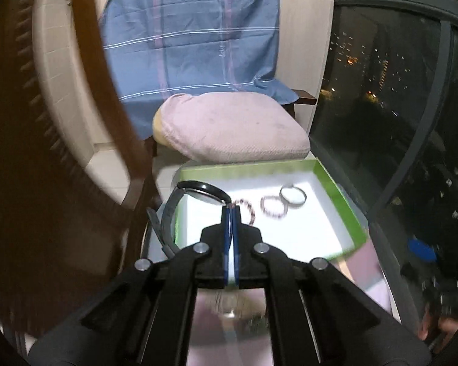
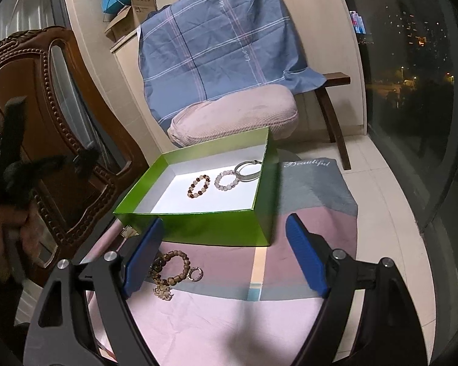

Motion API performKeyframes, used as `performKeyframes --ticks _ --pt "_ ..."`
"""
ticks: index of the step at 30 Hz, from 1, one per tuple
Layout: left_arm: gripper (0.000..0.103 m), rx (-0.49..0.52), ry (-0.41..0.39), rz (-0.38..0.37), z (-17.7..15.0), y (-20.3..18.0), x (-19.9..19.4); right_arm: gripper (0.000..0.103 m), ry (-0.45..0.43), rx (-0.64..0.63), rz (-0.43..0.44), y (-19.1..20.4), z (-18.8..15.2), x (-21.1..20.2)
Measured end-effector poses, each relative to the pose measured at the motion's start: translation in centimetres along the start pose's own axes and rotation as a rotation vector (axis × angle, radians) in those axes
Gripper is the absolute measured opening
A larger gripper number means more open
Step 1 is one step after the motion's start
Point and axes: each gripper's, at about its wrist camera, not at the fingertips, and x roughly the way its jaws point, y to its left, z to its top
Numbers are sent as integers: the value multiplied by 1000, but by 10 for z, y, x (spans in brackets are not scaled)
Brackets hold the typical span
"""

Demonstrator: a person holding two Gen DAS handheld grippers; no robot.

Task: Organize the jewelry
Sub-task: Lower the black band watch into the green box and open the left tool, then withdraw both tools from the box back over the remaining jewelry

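Note:
My left gripper (image 1: pixel 230 210) is shut on a black wristwatch (image 1: pixel 203 193) and holds it by the edge of its round face above the left rim of the green box (image 1: pixel 336 189); the strap hangs down to the left. Inside the box (image 2: pixel 213 228) lie a red-and-white bead bracelet (image 2: pixel 198 186), a pale bead bracelet (image 2: pixel 226 181) and a silver bangle (image 2: pixel 247 169). My right gripper (image 2: pixel 224 222) stands open over the cloth in front of the box, nothing between its fingers. By its left finger lie a wooden bead bracelet (image 2: pixel 171 267), a small ring (image 2: pixel 195 274) and a gold piece (image 2: pixel 163 292).
A pink and grey cloth (image 2: pixel 305 201) covers the small table. A carved wooden chair (image 2: pixel 45 122) stands at the left. Behind the box are a pink cushion (image 2: pixel 235 116) and a draped blue checked sheet (image 2: pixel 223 45). A dark window (image 2: pixel 412 76) is on the right.

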Motion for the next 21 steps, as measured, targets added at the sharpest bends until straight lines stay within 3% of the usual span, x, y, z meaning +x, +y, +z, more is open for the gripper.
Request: performKeyframes --ticks 1,3,9,13,17,21 --pt "8 -6 10 11 4 1 8 80 -2 -1 0 0 1 0" --pt "56 -19 33 28 4 4 23 80 -2 2 1 0 1 1" --pt "63 36 10 7 -42 2 -12 80 2 -10 4 2 1 3" --pt "71 -29 0 -26 -86 14 -37 80 4 -14 3 4 1 4" --pt "73 -124 111 -15 -132 29 -24 80 15 -36 -6 8 -2 6" --pt "72 -71 128 -5 -138 22 -12 80 28 -44 -23 10 -5 10"
